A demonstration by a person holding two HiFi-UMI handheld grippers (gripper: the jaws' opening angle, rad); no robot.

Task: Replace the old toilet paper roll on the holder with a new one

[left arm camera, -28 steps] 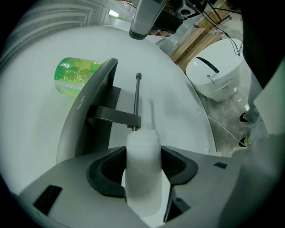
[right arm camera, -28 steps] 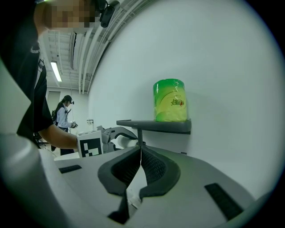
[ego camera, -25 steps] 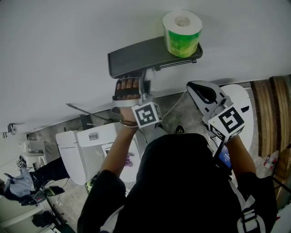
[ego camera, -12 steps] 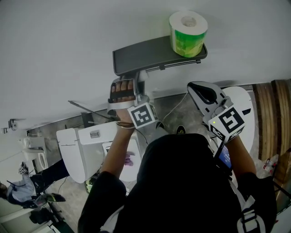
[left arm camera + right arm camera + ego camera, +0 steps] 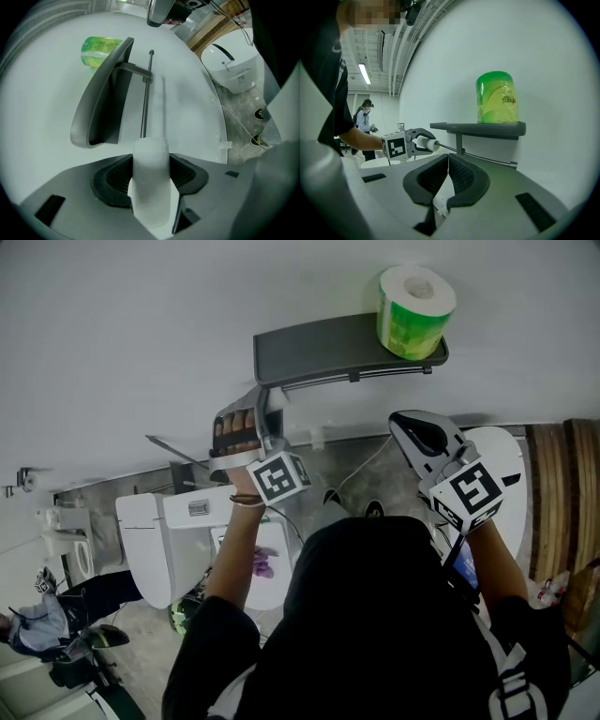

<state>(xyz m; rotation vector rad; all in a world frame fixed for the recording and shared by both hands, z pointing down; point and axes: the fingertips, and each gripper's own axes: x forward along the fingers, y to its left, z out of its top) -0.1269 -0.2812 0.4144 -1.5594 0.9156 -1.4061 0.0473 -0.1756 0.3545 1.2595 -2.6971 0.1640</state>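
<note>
The new roll (image 5: 415, 310), in a green wrapper, stands on the right end of the dark wall shelf (image 5: 319, 351); it also shows in the right gripper view (image 5: 497, 97). Under the shelf runs the holder's thin rod (image 5: 146, 93). My left gripper (image 5: 249, 414) is shut on the old white tube (image 5: 150, 187), just past the shelf's left end. The tube (image 5: 427, 145) sits at the rod's free tip (image 5: 440, 146); whether it is still threaded on I cannot tell. My right gripper (image 5: 412, 427) hangs below the shelf's right part, its jaws (image 5: 448, 168) shut on nothing.
A white toilet (image 5: 178, 531) stands below left, and another white bowl (image 5: 502, 451) sits behind my right hand. Wooden boards (image 5: 553, 484) lie at the right edge. A cable runs across the stone floor (image 5: 366, 460). A person (image 5: 364, 117) stands far off.
My left gripper has slid left along the rod with the tube, from under the shelf to beyond its left end. The right gripper has stayed where it was.
</note>
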